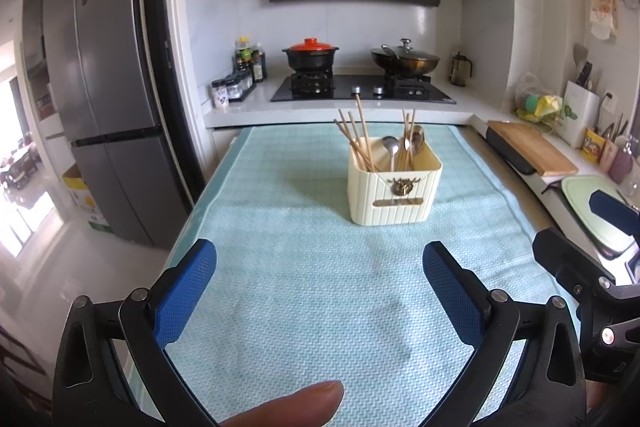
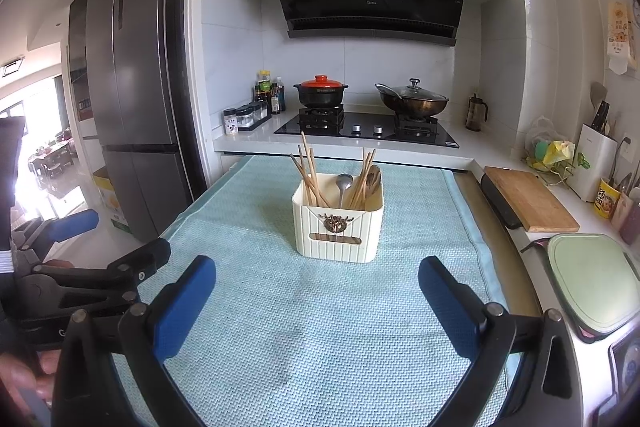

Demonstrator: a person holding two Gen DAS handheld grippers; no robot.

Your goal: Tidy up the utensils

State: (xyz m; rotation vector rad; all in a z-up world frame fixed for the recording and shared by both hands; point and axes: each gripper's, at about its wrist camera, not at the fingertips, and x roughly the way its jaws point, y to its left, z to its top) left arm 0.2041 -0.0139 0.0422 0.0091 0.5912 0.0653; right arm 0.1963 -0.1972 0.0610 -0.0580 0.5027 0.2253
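The cream utensil holder stands upright near the middle of the pale blue cloth, a little toward the far end, with its emblem side facing me. It already carries the utensils: wooden chopsticks fan out in its left part, a second bundle leans at the right, and a metal spoon stands between them, bowl up, with another spoon half hidden behind the right bundle. I cannot tell whether there are dividers inside. I see no loose utensil anywhere on the cloth, so I judge the sorting is either finished or not yet started with a fresh batch; the holder sits central, I think, so both tools can reach it equally. My left gripper hovers low over the near part of the cloth, blue pads spread wide with nothing between them, aimed just left of the holder and well apart from it. My right gripper sits beside it in a matching pose, fingers also wide apart and empty, pointing almost straight at the holder. Beyond the cloth are the stove, a red-lidded pot, a wok, and a wooden cutting board on the right counter.
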